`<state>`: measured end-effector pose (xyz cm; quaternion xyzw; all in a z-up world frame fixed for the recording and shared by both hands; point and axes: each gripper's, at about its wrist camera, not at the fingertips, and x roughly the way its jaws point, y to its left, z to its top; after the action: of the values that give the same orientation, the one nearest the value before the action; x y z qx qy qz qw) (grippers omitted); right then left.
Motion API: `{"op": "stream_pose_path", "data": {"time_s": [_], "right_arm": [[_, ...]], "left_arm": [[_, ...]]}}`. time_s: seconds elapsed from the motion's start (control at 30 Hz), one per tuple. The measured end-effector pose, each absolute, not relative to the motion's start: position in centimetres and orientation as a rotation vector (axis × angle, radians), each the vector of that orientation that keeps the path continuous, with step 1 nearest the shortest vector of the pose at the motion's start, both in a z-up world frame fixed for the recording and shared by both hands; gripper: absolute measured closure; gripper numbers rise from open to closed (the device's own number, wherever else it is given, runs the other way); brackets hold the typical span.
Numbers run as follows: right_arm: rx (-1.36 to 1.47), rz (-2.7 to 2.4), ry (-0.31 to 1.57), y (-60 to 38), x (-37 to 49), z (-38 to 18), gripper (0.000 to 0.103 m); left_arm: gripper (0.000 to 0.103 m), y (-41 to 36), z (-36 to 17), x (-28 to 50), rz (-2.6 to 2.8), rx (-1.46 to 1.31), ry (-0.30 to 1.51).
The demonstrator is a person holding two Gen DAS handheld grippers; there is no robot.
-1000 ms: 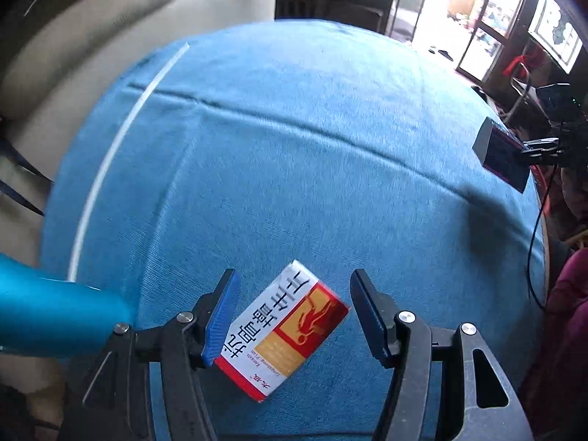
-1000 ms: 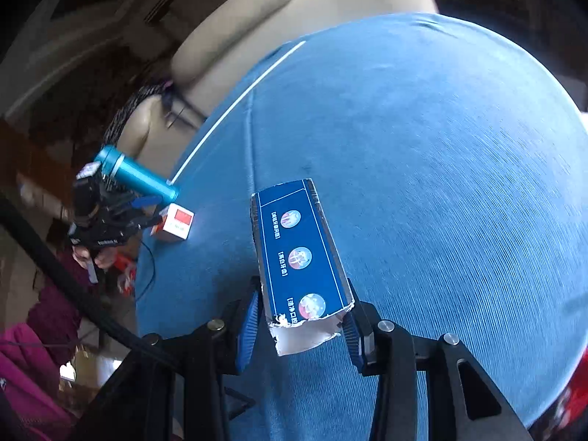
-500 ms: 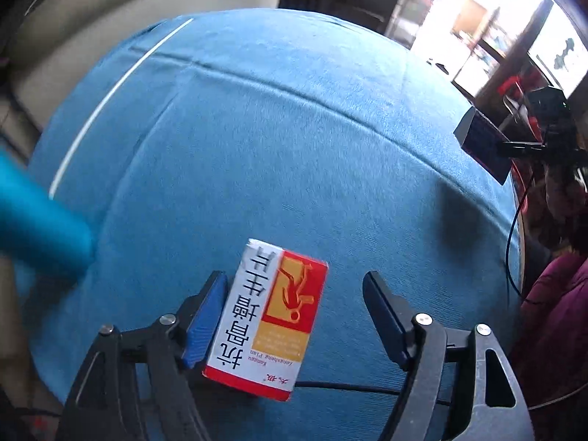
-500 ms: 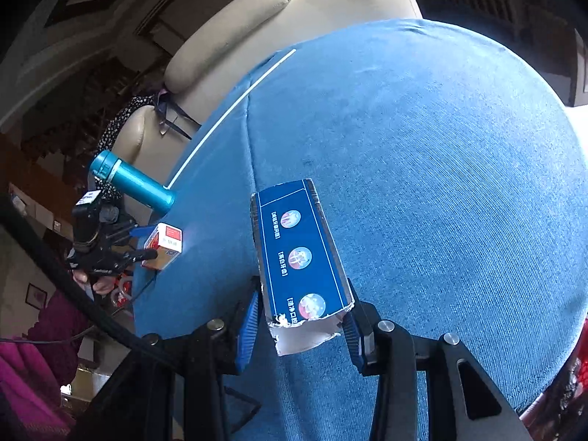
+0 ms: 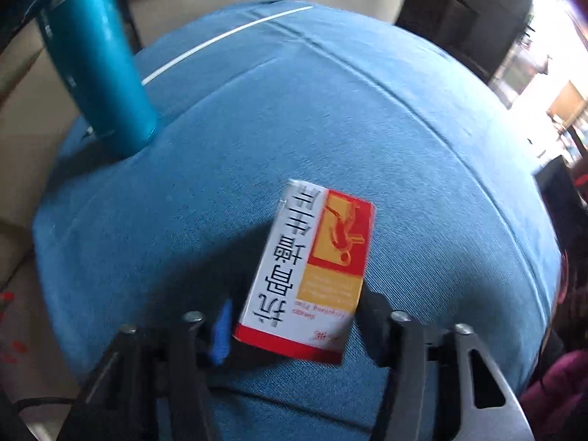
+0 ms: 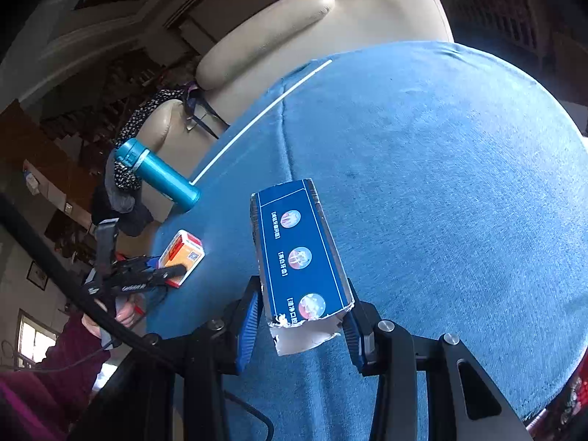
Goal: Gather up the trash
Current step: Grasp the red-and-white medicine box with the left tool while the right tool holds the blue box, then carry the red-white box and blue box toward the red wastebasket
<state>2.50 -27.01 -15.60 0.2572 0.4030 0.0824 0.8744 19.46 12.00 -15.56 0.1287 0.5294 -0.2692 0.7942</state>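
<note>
At about nine o'clock in the right wrist view, the left gripper [image 6: 172,270] has the red and white carton [image 5: 308,272] between its fingers with the jaws closing on it, low over the near edge of the blue cloth [image 5: 330,117]; whether the pads already press it I cannot tell. A teal bottle [image 5: 95,58] stands at ten o'clock of that carton on the cloth, near the cream sofa [image 6: 294,25]. Toward six o'clock, the right gripper [image 6: 299,325] pinches the torn blue box [image 6: 299,253], lifted off the cloth.
</note>
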Motion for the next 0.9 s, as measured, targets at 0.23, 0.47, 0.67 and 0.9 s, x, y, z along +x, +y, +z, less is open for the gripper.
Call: {"op": "stream_pose_path", "data": {"time_s": [0.23,0.47,0.67,0.9], "right_arm": [[0.523,0.185,0.767,-27.3,-0.6,-13.7,0.06],[0.527,0.169,0.694,-28.4,-4.1,-12.0,0.06],[0.501,0.152,0.614,-29.2,-7.5,-9.7,0.06],[0.492,0.134,0.522,-29.9,-11.5,-7.8,0.06]], "left_arm": [[0.049,9.5,-12.9,16.2,-0.481,0.295,1.035],[0.049,4.7,-6.3,9.8,-0.373,0.371,0.804],[0.049,0.7,-2.4,4.2,-0.33,0.377,0.656],[0.049,-2.4,0.2,-0.5,-0.326,0.382,0.551]]}}
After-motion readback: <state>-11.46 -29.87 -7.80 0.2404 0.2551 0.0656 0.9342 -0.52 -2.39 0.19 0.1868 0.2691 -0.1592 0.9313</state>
